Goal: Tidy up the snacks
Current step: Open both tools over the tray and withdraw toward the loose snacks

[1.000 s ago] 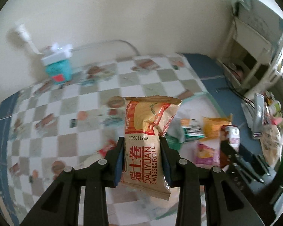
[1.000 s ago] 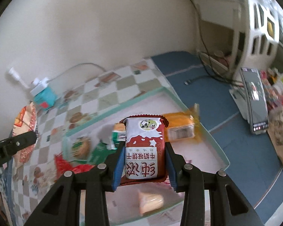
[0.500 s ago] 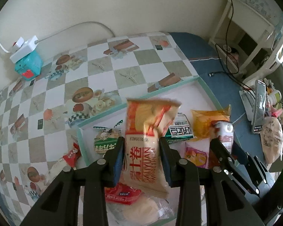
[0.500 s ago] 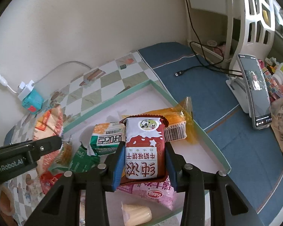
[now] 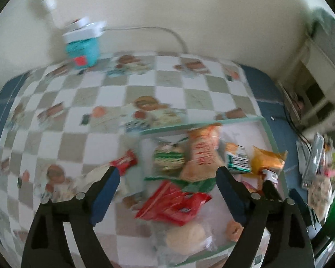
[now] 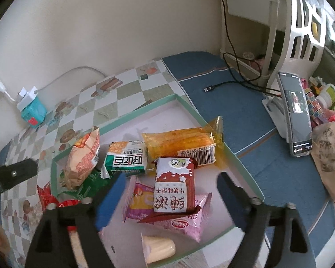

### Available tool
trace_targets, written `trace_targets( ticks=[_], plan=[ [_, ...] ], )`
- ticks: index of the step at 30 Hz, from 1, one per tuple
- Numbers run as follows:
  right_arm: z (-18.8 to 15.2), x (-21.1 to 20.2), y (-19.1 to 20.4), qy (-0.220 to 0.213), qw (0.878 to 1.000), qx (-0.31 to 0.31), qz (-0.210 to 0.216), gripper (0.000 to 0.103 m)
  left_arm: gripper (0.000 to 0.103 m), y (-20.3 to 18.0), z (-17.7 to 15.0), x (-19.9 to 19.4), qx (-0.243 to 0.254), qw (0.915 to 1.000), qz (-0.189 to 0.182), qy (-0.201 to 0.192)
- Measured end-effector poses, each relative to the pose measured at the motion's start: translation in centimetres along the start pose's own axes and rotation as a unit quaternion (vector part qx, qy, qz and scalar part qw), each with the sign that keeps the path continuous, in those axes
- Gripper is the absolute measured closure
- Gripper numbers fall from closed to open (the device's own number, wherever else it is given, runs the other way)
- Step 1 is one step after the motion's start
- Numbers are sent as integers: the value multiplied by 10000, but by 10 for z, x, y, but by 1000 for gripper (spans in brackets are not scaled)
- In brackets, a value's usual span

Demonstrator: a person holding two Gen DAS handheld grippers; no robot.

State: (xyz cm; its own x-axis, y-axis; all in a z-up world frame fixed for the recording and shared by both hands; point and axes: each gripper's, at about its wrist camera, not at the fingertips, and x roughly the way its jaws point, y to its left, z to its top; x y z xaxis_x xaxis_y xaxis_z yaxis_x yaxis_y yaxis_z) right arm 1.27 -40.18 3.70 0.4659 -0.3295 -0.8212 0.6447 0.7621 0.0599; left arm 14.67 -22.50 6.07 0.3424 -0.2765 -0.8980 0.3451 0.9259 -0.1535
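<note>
A shallow teal-rimmed tray (image 6: 212, 129) on the checkered tablecloth holds several snack packs. My right gripper (image 6: 170, 178) hovers over it, jaws opening wide. The red-brown milk biscuit pack (image 6: 174, 185) lies loose between the fingers, on a pink pack (image 6: 185, 221), and neither pad touches it. My left gripper (image 5: 167, 174) is also opening, with nothing pressed between its pads. The orange Swiss roll pack (image 5: 203, 154) lies beyond it in the tray (image 5: 189, 126), on a green pack (image 5: 167, 158). A red pack (image 5: 176, 203) lies under the left fingers. The left wrist view is blurred.
An orange wafer pack (image 6: 181, 143) and a green-white pack (image 6: 125, 159) lie at the tray's far side. A phone on a stand (image 6: 294, 116), a brown bag (image 6: 330, 156) and a black cable (image 6: 234, 78) sit on the blue cloth to the right. A teal plug adapter (image 6: 32, 111) stands by the wall.
Both grippers have opened. The Swiss roll pack dropped from the left one into the tray, and the milk biscuit pack dropped from the right one onto the pink pack.
</note>
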Motion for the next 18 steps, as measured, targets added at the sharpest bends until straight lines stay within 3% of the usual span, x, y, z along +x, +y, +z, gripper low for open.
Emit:
trace_targets(
  ticks=[2, 11, 18],
  plan=[
    [-1, -6, 4, -42, 10000, -77, 5, 0, 8, 16, -8, -5, -263, 9996, 126, -53],
    [-13, -32, 35, -44, 9994, -321, 78, 0, 6, 88, -44, -25, -1051, 9913, 776, -181],
    [-30, -50, 72, -53, 9981, -551, 271, 0, 2, 135, -60, -43, -1446, 9853, 842, -344]
  ],
)
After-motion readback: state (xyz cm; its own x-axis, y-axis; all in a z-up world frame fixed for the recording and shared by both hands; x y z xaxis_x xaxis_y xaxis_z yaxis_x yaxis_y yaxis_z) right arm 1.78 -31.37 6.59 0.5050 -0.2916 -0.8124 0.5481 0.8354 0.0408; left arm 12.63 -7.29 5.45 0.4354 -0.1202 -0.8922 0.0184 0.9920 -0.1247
